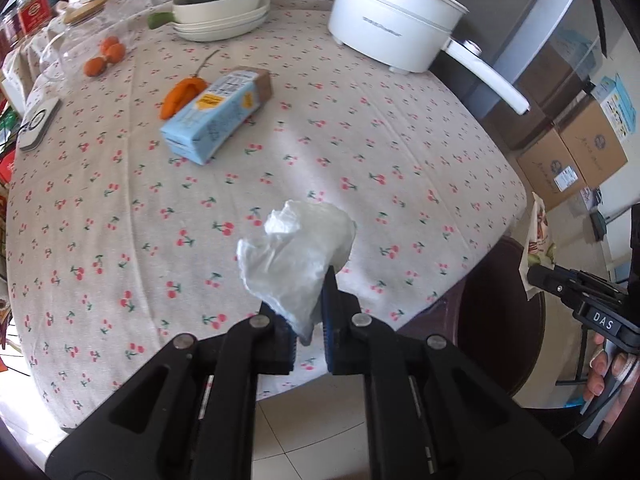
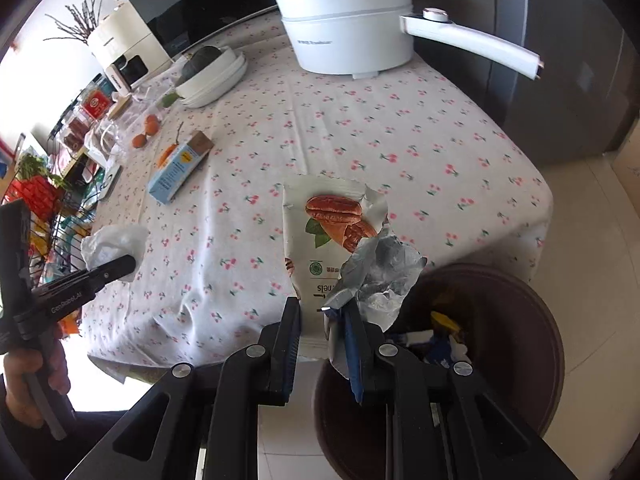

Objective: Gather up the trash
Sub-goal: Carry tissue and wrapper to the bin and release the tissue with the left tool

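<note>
Both loads are ready to dump. The right hand-held gripper [image 2: 320, 344] is clamped on a torn pecan snack wrapper [image 2: 320, 236], with crumpled foil lining at its 3 o'clock edge. The dark brown trash bin [image 2: 532, 344] sits on the floor at 4 o'clock of it, off the tabletop [image 2: 360, 128] corner. Carry the wrapper fully over the bin mouth before letting go; it's light and will likely drift.

The left hand-held gripper [image 1: 310, 320] is pinched on a wadded white tissue [image 1: 296, 256], above the tabletop near its edge, with the bin at 3 o'clock. It should go in second, clear of the right one.

A blue carton [image 1: 216, 116] is lying flat at 11 o'clock, probably the next pickup.
</note>
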### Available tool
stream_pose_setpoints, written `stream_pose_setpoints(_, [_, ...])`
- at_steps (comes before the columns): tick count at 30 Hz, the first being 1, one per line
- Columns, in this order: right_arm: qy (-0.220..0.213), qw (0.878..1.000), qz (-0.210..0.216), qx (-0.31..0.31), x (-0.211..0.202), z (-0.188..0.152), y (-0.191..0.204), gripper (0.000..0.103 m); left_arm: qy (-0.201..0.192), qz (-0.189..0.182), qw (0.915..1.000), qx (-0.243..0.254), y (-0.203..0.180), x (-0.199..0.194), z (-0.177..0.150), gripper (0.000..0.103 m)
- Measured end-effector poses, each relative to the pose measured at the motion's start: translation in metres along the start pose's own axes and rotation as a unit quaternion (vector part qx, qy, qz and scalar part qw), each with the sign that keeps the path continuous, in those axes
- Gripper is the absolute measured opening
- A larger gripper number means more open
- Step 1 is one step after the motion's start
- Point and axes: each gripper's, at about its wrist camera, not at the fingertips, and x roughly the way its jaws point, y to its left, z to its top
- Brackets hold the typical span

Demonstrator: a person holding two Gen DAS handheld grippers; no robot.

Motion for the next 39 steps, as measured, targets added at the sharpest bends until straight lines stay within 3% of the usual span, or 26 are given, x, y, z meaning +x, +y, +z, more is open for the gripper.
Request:
stream_pose_setpoints(9, [0.008, 0.999, -0.027, 0.043, -0.017, -0.035, -0.059, 0.022, 0.015, -0.049, 0.9955, 0.079, -0.085, 0.018, -0.012, 0.012])
stream_pose_setpoints(21, [0.012, 0.995, -0.051, 0.083, -0.036, -0.068, -0.113, 0.023, 0.047, -0.101, 0.9773, 0.18, -0.171, 0.051, -0.03, 0.013])
stream_pose_setpoints(22, [0.013, 0.995, -0.052, 0.086, -0.037, -0.07, -0.116, 0.023, 0.047, -0.104, 0.976, 0.185, -0.175, 0.052, -0.031, 0.016])
stream_pose_setpoints(23, [0.014, 0.995, -0.054, 0.088, -0.038, -0.071, -0.119, 0.023, 0.049, -0.106, 0.9747, 0.191, -0.179, 0.054, -0.031, 0.029])
stream_pose_setpoints(24, [0.014, 0.994, -0.054, 0.09, -0.038, -0.073, -0.121, 0.023, 0.046, -0.1, 0.975, 0.193, -0.181, 0.054, -0.031, 0.051])
stream_pose_setpoints(26, [0.014, 0.994, -0.054, 0.092, -0.04, -0.075, -0.125, 0.023, 0.024, -0.074, 0.9783, 0.192, -0.182, 0.052, -0.029, 0.077])
stream_pose_setpoints(28, [0.014, 0.994, -0.055, 0.093, -0.041, -0.077, -0.128, 0.023, 0.011, -0.065, 0.9798, 0.189, -0.179, 0.05, -0.025, 0.079])
stream_pose_setpoints(36, [0.018, 0.994, -0.058, 0.094, -0.04, -0.078, -0.135, 0.024, 0.021, -0.064, 0.9885, 0.135, -0.152, 0.05, -0.015, 0.08])
stream_pose_setpoints(39, [0.017, 0.994, -0.06, 0.093, -0.04, -0.078, -0.133, 0.03, 0.018, -0.06, 0.9902, 0.125, -0.147, 0.048, -0.014, 0.08])
